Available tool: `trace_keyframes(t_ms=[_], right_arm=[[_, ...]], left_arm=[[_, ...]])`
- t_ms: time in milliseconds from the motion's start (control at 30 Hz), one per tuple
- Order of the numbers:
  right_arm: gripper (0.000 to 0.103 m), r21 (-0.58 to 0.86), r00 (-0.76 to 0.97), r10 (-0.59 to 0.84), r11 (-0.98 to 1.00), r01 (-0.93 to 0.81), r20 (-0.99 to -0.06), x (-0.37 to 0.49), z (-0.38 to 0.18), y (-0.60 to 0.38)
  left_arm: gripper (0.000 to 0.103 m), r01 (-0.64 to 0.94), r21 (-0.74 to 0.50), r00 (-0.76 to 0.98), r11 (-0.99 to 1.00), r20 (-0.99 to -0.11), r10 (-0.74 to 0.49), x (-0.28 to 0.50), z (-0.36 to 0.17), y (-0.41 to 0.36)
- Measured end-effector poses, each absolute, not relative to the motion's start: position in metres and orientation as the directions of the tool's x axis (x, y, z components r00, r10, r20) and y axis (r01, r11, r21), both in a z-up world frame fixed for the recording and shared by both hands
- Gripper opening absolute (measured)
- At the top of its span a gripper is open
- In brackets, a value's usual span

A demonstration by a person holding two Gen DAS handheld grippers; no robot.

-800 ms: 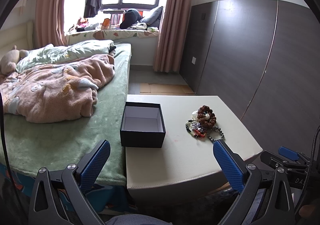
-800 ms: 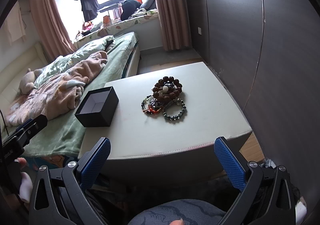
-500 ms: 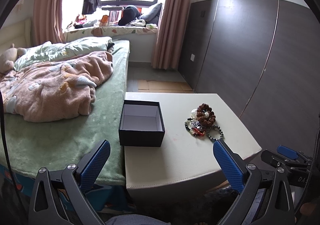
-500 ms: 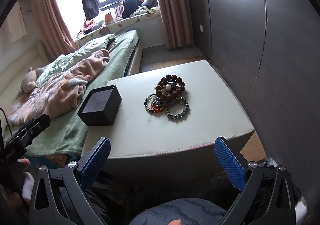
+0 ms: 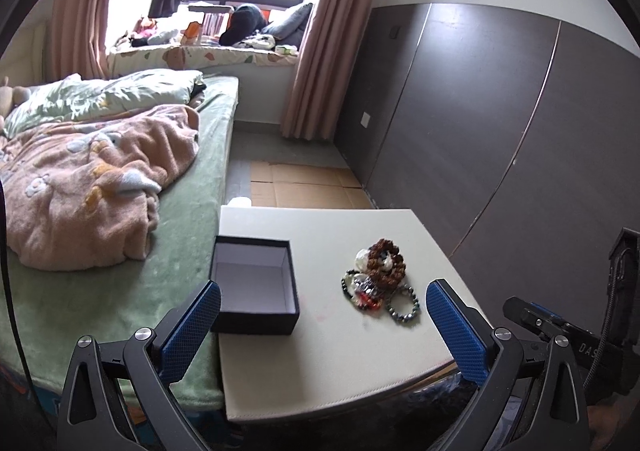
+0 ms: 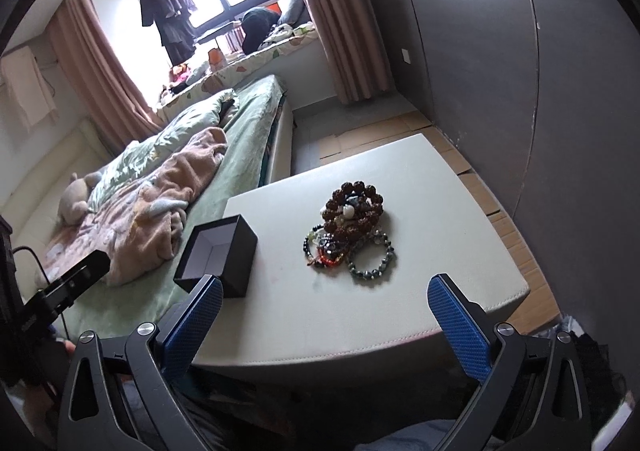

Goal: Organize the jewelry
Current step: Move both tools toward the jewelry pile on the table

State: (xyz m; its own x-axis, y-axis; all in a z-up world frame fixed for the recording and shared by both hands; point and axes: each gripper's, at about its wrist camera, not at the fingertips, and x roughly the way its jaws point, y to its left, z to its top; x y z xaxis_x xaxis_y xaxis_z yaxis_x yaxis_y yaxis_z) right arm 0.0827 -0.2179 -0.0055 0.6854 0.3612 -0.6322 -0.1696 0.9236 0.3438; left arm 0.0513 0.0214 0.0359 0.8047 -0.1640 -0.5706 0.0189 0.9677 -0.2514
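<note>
Blue-padded, both the left gripper [image 5: 323, 321] and right gripper [image 6: 325, 317] are held wide apart, nothing clamped. Farther on, bracelets [image 6: 349, 237] are heaped mid-table [image 6: 472, 251]; the box [image 6: 218, 255] at its left edge seems empty, so nothing is sorted yet.

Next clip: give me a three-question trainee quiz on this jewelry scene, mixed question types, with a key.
1. True or false: the black box already holds a bracelet.
2. Which piece lies nearest the right gripper? A) brown bead bracelet B) grey-green bead bracelet
3. Fill in: both the right gripper and the left gripper are ____.

Key:
1. False; its inside shows empty.
2. B.
3. Open, holding nothing.
</note>
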Motion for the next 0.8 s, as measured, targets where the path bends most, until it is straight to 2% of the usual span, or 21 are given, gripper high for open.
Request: trace_keyframes(t_ms=[233, 400, 500, 600, 667, 800], right_arm=[[0.103, 0.387, 0.694, 0.337, 0.917, -0.091, -0.636, 0.116, 0.003, -0.236], [0.103, 0.418, 0.667, 0.333, 0.908, -0.035, -0.667, 0.147, -0.006, -0.244], [0.103, 0.443, 0.616, 0.348, 0.897, 0.002, -0.707, 0.170, -0.018, -0.250], [0.091, 0.431, 0.579, 0.337, 0.902, 0.027, -0.742, 0.189, -0.024, -0.255], [0.089, 0.410, 0.545, 0.329, 0.912, 0.030, -0.772, 0.204, -0.030, -0.255], [0.083, 0.424, 0.513, 0.361, 0.905, 0.008, -0.779, 0.218, -0.044, -0.256]], left_arm=[[0.102, 0.076, -0.207, 0.778, 0.975, -0.599, -0.188, 0.087, 0.044, 0.003], [0.097, 0.115, -0.210, 0.745, 0.971, -0.629, -0.224, 0.116, 0.045, -0.008], [0.091, 0.146, -0.214, 0.713, 0.966, -0.654, -0.253, 0.137, 0.043, -0.017], [0.084, 0.167, -0.219, 0.664, 0.961, -0.696, -0.274, 0.161, 0.034, -0.026], [0.079, 0.174, -0.244, 0.623, 0.954, -0.723, -0.298, 0.177, 0.026, -0.032], [0.063, 0.167, -0.296, 0.538, 0.941, -0.772, -0.338, 0.208, 0.003, -0.041]])
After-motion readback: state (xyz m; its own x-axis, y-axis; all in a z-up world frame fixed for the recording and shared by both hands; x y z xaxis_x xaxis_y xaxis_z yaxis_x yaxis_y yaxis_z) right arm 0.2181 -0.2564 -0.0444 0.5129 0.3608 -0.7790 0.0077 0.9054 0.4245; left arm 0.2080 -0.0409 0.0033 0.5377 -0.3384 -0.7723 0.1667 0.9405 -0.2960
